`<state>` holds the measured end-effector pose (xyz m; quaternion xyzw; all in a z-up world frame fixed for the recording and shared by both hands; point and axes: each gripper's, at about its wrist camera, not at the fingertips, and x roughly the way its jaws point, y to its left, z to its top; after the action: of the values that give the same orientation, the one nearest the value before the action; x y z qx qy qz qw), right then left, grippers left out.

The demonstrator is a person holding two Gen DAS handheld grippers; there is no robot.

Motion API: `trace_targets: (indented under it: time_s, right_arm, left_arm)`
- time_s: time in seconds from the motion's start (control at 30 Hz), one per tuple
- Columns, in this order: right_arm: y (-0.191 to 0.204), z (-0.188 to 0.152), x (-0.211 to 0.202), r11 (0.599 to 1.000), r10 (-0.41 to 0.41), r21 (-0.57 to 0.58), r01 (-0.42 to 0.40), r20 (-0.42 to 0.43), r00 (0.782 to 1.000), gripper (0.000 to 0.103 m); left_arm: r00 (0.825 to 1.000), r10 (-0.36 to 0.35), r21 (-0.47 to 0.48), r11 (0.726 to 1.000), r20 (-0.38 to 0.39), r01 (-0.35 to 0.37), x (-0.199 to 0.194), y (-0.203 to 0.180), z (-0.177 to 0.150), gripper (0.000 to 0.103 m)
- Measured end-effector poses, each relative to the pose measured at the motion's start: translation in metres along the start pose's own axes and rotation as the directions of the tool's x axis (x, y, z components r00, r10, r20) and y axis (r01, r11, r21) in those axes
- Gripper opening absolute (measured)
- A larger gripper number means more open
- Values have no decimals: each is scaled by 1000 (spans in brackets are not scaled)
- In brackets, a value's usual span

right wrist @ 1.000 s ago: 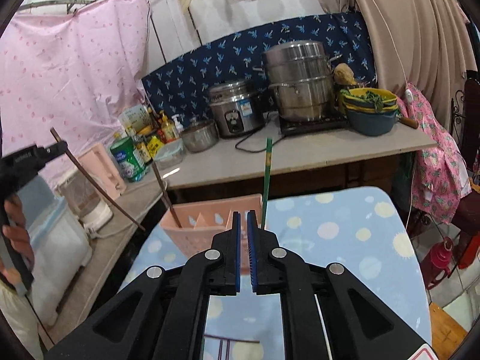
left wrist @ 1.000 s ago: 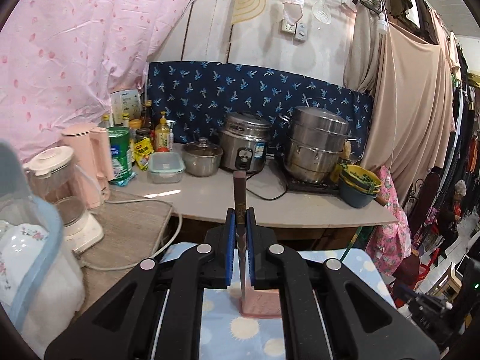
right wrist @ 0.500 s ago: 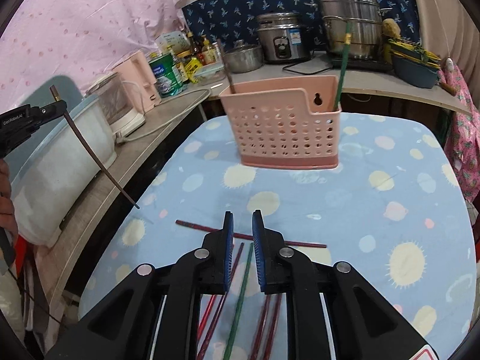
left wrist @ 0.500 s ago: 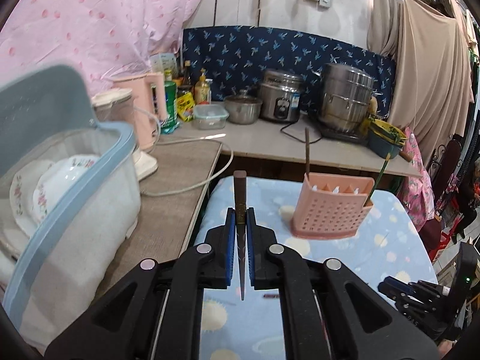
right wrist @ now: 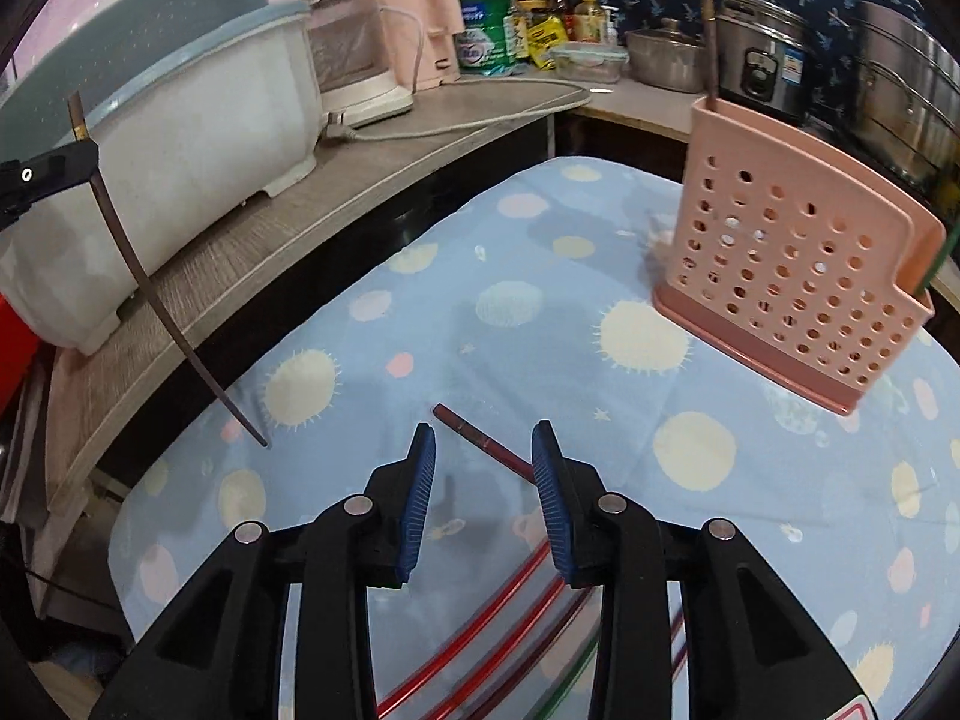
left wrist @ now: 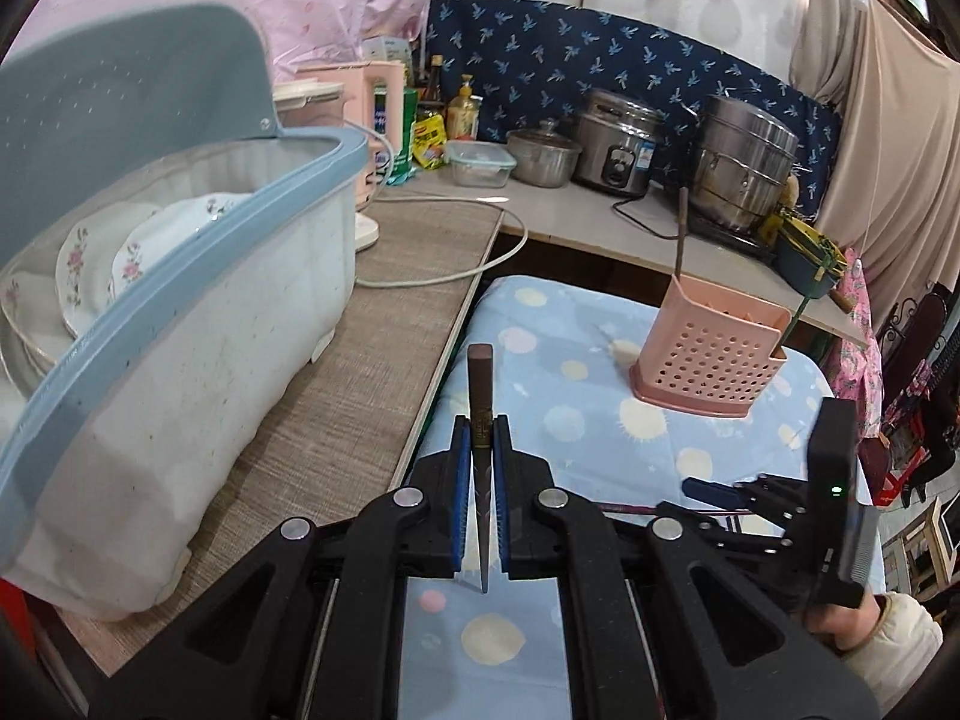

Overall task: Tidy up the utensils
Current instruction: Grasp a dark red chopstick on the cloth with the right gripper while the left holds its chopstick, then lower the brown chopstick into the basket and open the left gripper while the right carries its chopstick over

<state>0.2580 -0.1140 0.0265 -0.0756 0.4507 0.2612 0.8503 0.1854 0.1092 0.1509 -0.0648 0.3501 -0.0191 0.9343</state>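
The right gripper (right wrist: 483,468), black with blue ribbed pads, hangs just above the blue sun-patterned tablecloth (right wrist: 510,300), its jaws opening and nothing yet between the pads. Directly ahead of it lies a dark red chopstick (right wrist: 480,435): its blunt end sits just beyond the left pad, and its long axis runs diagonally back toward the right pad, passing under that fingertip. More red chopsticks (right wrist: 480,618) and a green one lie beneath the gripper's body, closer to the wrist. The pink perforated plastic utensil holder (right wrist: 786,276) stands well ahead and to the right. The left gripper (left wrist: 482,468) is pressed tight on a thin dark brown chopstick (left wrist: 480,396) that points forward along its fingers, with the holder ahead to its right. The right gripper is clearly nearer the loose chopstick, and closing across the stick's axis likely calls for a slight wrist turn.
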Motion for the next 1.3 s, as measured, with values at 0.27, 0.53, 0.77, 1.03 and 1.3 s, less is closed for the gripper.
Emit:
trace_targets:
  time_s: [0.27, 0.53, 0.77, 1.03, 1.3]
  right_arm:
    - [13, 12, 53, 982, 14, -185, -40, -139, 990, 29]
    - [25, 10, 75, 946, -44, -324, -22, -196, 980, 17]
    - [27, 8, 64, 947, -58, -323, 2, -163, 985, 15]
    - [-13, 11, -24, 985, -100, -136, 104, 37, 994, 7]
    - [-61, -3, -121, 976, -215, 67, 206, 216, 952, 7]
  left_arm:
    - [1000, 18, -37, 999, -20, -19, 8, 11, 0, 7]
    - [999, 28, -26, 999, -25, -28, 13, 9, 3, 7]
    - [999, 30, -9, 1000, -25, -30, 14, 2, 3, 7]
    - [1000, 8, 5, 1000, -22, -8, 11, -6, 3, 7]
    - [999, -35, 23, 999, 3, 35, 6, -27, 12, 7]
